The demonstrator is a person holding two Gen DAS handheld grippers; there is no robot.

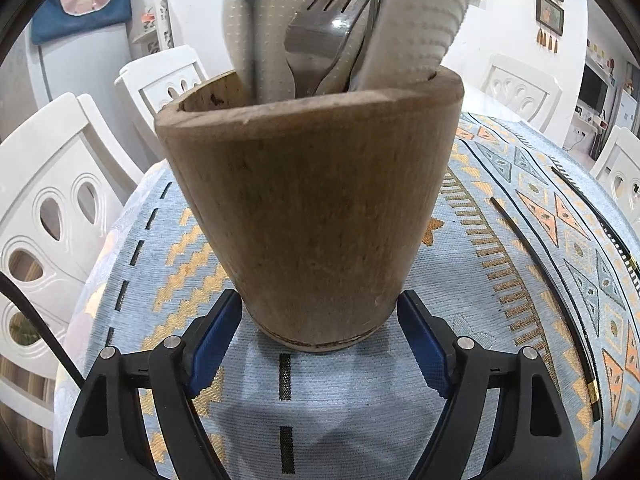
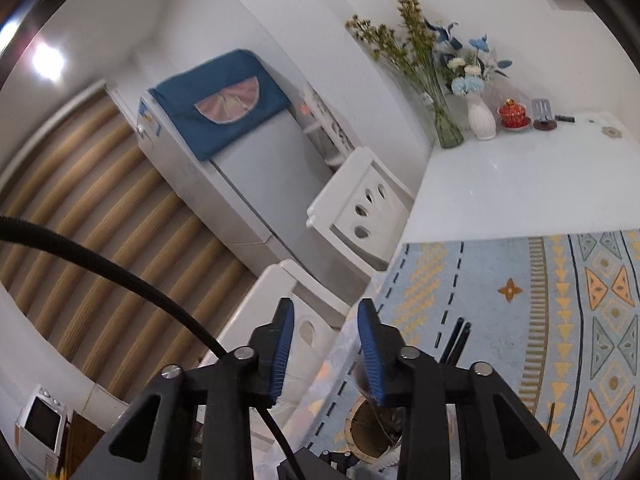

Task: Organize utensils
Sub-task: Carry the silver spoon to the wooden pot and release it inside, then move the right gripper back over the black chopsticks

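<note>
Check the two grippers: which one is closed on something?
The left gripper: its blue pads press both sides of the wooden holder near its base. The right gripper is open, with nothing between its pads.

The left gripper (image 1: 320, 320) has its jaws pressed on the wooden holder (image 1: 312, 208), which holds forks (image 1: 332, 36).

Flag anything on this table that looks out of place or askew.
Loose black chopsticks lie scattered on the tablecloth to the right of the wooden holder, while forks already stand inside it. Nothing looks spilled or damaged.
</note>
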